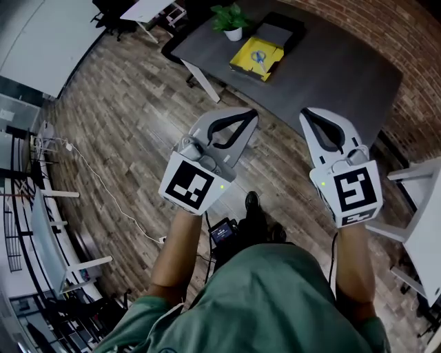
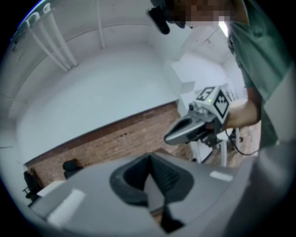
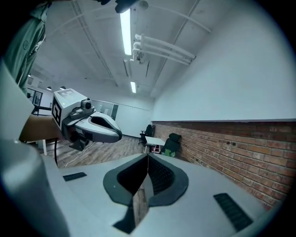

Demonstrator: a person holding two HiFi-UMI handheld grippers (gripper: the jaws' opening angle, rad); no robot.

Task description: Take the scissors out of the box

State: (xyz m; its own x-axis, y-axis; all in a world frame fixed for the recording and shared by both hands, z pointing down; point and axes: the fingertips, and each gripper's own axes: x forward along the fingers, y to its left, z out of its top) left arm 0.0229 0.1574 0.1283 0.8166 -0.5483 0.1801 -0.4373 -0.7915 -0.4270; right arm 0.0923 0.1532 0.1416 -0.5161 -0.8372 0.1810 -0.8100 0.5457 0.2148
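The yellow box (image 1: 256, 58) lies open on the dark grey table (image 1: 331, 76) ahead, and scissors (image 1: 260, 56) with pale blue handles rest inside it. Both grippers hover over the wooden floor, well short of the table. My left gripper (image 1: 249, 114) is shut and empty, its jaws meeting at their tips (image 2: 149, 158). My right gripper (image 1: 308, 113) is likewise shut with nothing held, tips together (image 3: 148, 157). Each gripper view points upward at wall and ceiling and catches the other gripper beside it; neither shows the box.
A potted plant (image 1: 231, 21) and a black tray (image 1: 281, 30) stand beside the box. White furniture (image 1: 420, 214) is at the right, white desks (image 1: 48, 227) and a floor cable (image 1: 103, 186) at the left. A brick wall (image 1: 406, 41) runs behind the table.
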